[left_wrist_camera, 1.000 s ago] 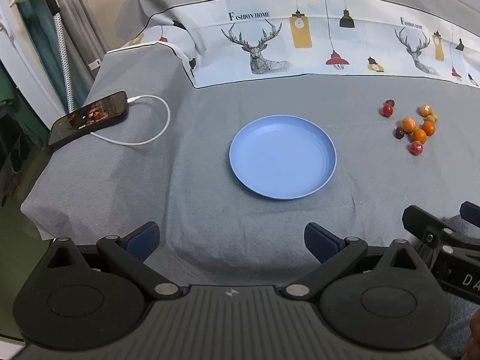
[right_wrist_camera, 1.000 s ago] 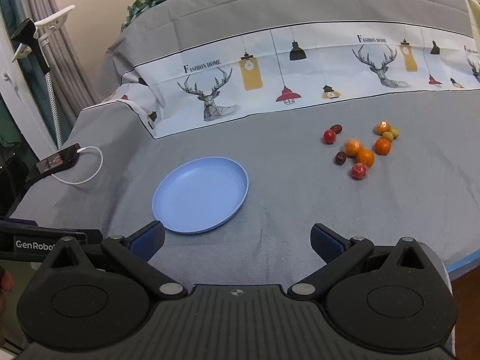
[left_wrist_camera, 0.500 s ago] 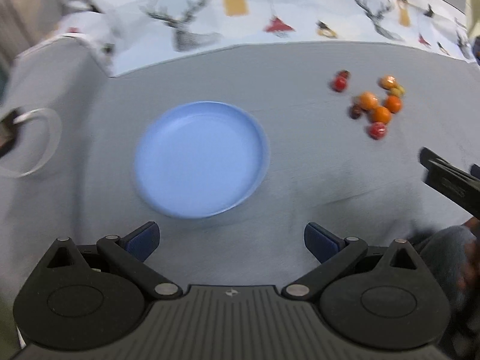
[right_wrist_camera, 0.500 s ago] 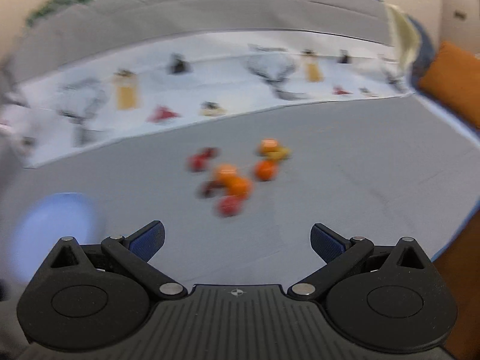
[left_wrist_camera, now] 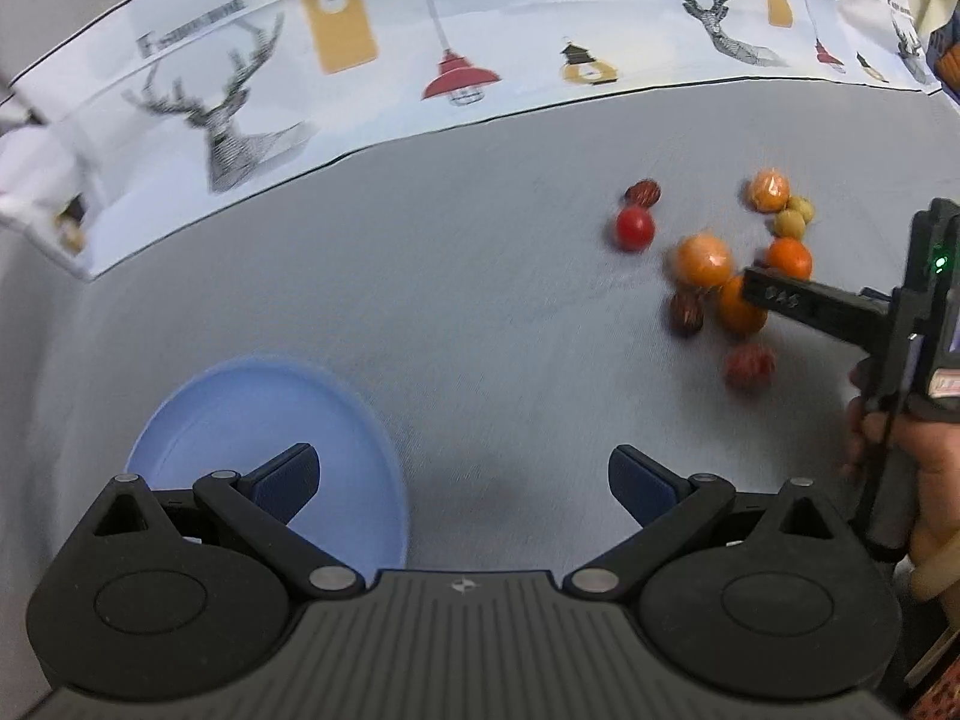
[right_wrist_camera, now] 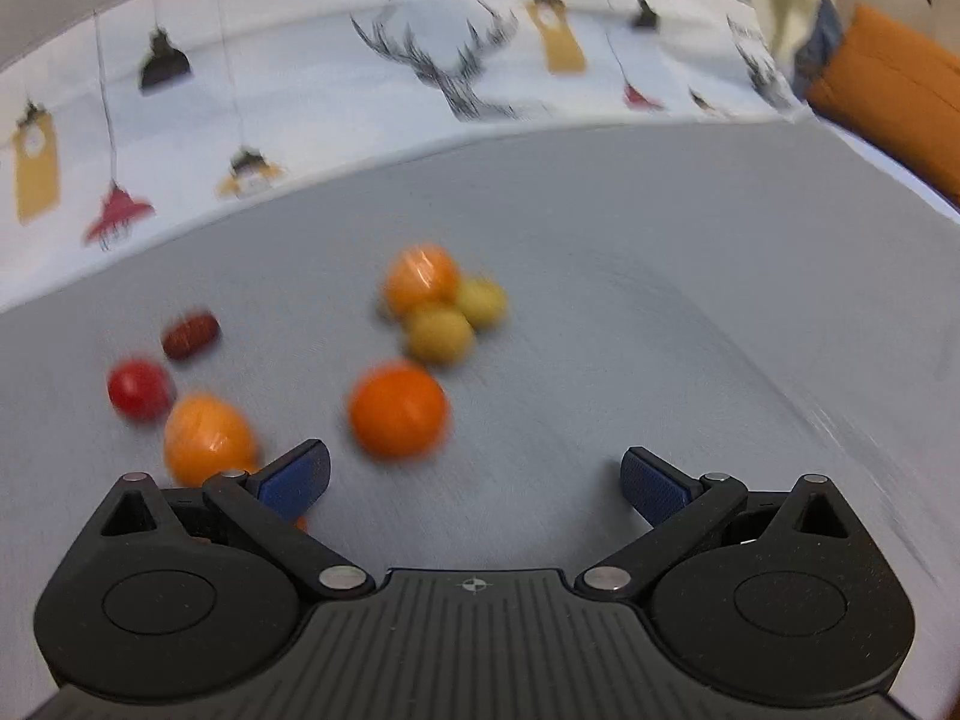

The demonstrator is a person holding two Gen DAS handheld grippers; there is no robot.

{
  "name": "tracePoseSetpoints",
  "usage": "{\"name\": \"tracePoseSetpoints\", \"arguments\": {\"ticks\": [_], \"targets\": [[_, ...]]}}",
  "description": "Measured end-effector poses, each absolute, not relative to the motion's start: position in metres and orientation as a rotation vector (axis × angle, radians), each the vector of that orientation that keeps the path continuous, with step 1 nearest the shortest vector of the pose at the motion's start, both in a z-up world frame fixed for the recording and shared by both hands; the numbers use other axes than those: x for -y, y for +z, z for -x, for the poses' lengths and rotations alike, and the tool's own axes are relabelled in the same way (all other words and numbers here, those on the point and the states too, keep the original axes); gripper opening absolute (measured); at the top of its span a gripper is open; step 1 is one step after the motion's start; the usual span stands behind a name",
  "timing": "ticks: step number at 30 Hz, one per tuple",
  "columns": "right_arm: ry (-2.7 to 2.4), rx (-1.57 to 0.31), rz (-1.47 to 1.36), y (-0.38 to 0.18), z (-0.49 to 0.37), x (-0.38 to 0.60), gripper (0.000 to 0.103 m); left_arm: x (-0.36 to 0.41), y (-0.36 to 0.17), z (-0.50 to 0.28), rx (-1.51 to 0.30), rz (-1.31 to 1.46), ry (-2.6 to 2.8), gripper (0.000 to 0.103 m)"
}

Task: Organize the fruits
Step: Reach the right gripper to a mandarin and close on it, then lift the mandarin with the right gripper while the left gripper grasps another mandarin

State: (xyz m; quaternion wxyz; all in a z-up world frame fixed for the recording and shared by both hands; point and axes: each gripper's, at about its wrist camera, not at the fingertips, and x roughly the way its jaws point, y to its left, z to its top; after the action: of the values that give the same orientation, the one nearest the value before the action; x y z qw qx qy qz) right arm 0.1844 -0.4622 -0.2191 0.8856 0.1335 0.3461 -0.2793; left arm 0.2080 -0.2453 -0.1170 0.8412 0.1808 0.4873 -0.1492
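Right gripper (right_wrist_camera: 474, 474): we see its jaws spread wide and holding nothing.
Left gripper (left_wrist_camera: 462, 474): released too, empty, over the right edge of the blue plate (left_wrist_camera: 240, 396).
Nearest fruit: the round orange fruit (right_wrist_camera: 399, 408) lies just ahead of the right gripper, slightly left of the middle of the right wrist frame; being round, it shows no long axis.
Nearer hand: we judge the right one; the fruit pile sits at the middle right of the left wrist frame, well apart from the plate.
Hard to see: motion blur softens all fruits; one orange fruit (right_wrist_camera: 207, 438) is partly behind the left finger.

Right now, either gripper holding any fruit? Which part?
Nothing held. Left gripper is open above the blue plate; right gripper is open, short of the orange fruit.
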Motion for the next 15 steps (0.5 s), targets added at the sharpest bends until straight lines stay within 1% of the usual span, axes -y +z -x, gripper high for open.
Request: {"name": "tracePoseSetpoints", "arguments": {"ticks": [5,6,7,8,9,10,15], "targets": [[-0.589,-0.671,-0.298,-0.227,-0.191,0.473,0.102,0.291,-0.133,-0.245,-0.966,-0.422,-0.383,0.103],[-0.566,-0.686,-0.279,-0.225,-0.19,0.474,0.099,0.299,-0.136,-0.251,-0.973,-0.42,-0.392,0.103],[-0.564,-0.691,-0.262,-0.224,-0.189,0.477,0.092,0.308,-0.14,-0.257,-0.991,-0.406,-0.405,0.103],[-0.581,-0.687,-0.251,-0.222,-0.185,0.478,0.068,0.315,-0.142,-0.263,-1.01,-0.384,-0.423,0.103],[-0.608,-0.671,-0.238,-0.219,-0.179,0.481,0.04,0.323,-0.145,-0.267,-1.025,-0.358,-0.443,0.103],[-0.622,-0.663,-0.234,-0.216,-0.176,0.485,0.037,0.329,-0.146,-0.269,-1.029,-0.34,-0.458,0.103],[-0.695,-0.65,-0.241,-0.218,-0.164,0.502,0.037,0.369,-0.16,-0.279,-1.069,-0.328,-0.514,0.103]]}}
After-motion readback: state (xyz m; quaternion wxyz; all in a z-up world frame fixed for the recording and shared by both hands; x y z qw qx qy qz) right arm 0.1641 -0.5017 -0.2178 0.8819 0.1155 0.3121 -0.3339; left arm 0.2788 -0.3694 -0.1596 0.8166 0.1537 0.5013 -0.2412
